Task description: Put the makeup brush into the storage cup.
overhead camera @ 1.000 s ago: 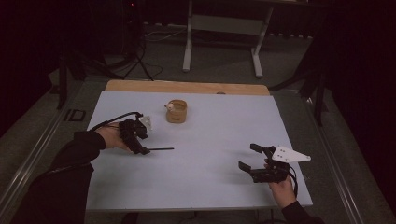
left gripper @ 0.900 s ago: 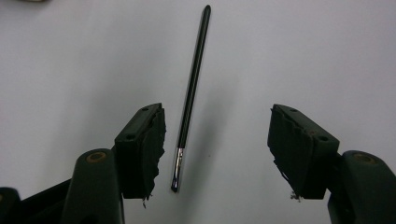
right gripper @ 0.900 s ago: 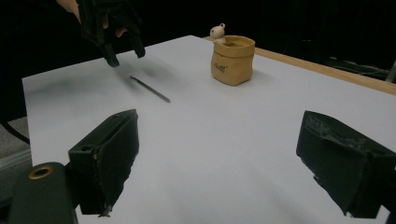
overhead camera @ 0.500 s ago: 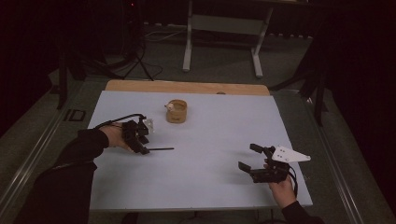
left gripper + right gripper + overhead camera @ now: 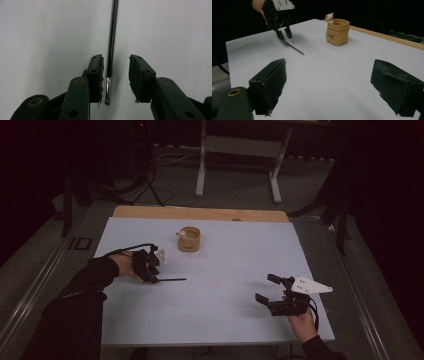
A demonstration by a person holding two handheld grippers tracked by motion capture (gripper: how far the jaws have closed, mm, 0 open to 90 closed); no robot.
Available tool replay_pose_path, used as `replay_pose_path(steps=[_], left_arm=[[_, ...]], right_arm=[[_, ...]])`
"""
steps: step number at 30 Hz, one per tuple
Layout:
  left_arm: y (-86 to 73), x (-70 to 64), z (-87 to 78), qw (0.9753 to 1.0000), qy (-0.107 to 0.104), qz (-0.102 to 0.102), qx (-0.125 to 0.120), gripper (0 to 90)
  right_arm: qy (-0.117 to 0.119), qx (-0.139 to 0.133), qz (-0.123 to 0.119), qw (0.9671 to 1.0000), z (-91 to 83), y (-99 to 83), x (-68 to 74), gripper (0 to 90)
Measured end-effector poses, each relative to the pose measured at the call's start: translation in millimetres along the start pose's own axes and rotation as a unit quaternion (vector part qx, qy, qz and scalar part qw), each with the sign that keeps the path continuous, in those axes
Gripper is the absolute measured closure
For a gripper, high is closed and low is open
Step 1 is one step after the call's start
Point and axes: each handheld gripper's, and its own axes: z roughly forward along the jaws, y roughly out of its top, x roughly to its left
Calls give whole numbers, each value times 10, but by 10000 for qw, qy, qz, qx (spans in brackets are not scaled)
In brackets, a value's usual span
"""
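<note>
Fingers (image 5: 96, 75) straddle the rod's (image 5: 111, 40) tip (untouched).

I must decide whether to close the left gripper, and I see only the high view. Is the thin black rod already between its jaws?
Observer: Yes. In the left gripper view the thin black rod lies between the jaws of the left gripper, nearer one jaw, and the jaws stand open.
Operator: Which part of the rod is there?
Observer: Its end, where a short silver section meets the black shaft.
Operator: Is the small figure inside the tan pot?
Observer: In the right gripper view the small pale figure peeks over the rim of the tan pot.
Operator: And the right gripper?
Observer: The right gripper is wide open above the bare table.
</note>
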Motion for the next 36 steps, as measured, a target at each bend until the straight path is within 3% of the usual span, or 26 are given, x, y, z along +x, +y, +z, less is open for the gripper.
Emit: replay_pose_path(steps=[2,14,15,18,32,36], left_arm=[[-5,5,26,10000,-30,-53,58,644],[-4,32,158,9993,-114,74,352,718],[-27,36,165,9993,-16,285,222,718],[-41,52,189,9992,1,298,259,720],[10,88,215,9987,-227,166,427,848],[5,95,199,9990,-243,-2,373,855]], right_arm=[[12,-4,2,10000,0,0,-2,131],[-29,-8,4,10000,-3,-3,-6,132],[-32,-6,-3,10000,-3,-3,-5,132],[-36,-3,-3,10000,-3,-3,-5,132],[-13,9,-4,10000,4,-2,2,132],[-7,3,5,10000,0,2,1,132]])
